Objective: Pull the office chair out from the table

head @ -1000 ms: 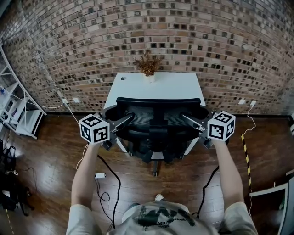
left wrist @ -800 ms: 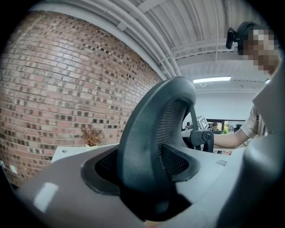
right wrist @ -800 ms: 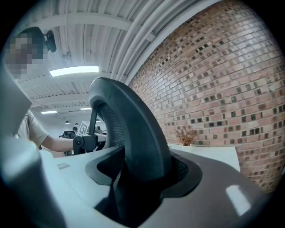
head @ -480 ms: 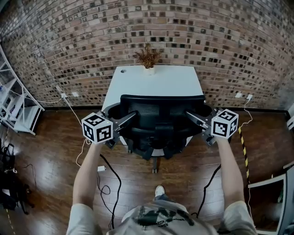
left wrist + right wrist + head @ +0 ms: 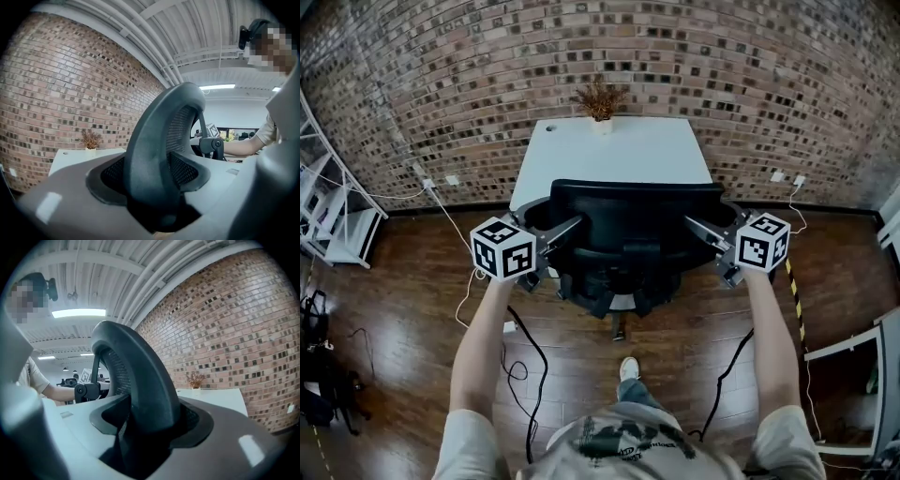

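While the left gripper (image 5: 566, 231) and right gripper (image 5: 699, 229) clamp the office chair (image 5: 636, 211) by its backrest, uneven pulling could swivel it against the surface (image 5: 619, 155).

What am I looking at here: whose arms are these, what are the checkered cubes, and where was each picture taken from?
A person holds a hand-held gripper in each hand; the cubes are part of them. The head view looks down from the person's head; the other two cameras ride on the grippers. The left gripper and right gripper each clamp a backrest edge of the office chair between their fingers. Beyond stands a white table bearing a potted plant.
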`<state>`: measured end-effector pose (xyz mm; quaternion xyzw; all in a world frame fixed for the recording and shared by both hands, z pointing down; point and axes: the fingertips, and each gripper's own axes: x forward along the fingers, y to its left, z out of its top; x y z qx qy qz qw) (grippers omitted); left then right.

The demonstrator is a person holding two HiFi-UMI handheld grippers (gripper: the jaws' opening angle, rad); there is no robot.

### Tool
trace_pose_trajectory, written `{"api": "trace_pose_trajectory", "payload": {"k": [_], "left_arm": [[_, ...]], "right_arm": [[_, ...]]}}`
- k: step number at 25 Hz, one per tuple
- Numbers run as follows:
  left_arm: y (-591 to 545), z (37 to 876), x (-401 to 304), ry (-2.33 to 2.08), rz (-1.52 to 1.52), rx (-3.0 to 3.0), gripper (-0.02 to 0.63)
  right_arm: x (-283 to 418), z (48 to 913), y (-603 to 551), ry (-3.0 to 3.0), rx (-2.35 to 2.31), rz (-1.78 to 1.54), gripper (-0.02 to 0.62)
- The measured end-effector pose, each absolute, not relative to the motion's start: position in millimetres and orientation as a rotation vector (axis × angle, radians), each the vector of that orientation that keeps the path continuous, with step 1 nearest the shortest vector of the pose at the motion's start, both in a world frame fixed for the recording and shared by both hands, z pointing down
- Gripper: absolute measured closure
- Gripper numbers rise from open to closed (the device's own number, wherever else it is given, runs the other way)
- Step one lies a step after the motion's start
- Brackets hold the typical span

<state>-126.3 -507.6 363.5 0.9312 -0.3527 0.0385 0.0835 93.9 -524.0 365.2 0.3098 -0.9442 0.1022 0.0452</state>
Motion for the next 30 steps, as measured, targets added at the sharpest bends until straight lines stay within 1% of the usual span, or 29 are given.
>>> {"api": "trace_pose_trajectory", "payload": {"k": [14,30], "left_arm": [[-421.8,368.7,-155.1,-1.043,0.113,2.773,0.302],[-332.2,370.6,-153.3,-1.071,0.107,2.752,0.305]], "right_arm": [[66.4,371.3,-428.8,-2.866,0.991,0.355,0.319],[68.1,372.2,-344.1,-2.884,0.945,0.349,0.321]]}}
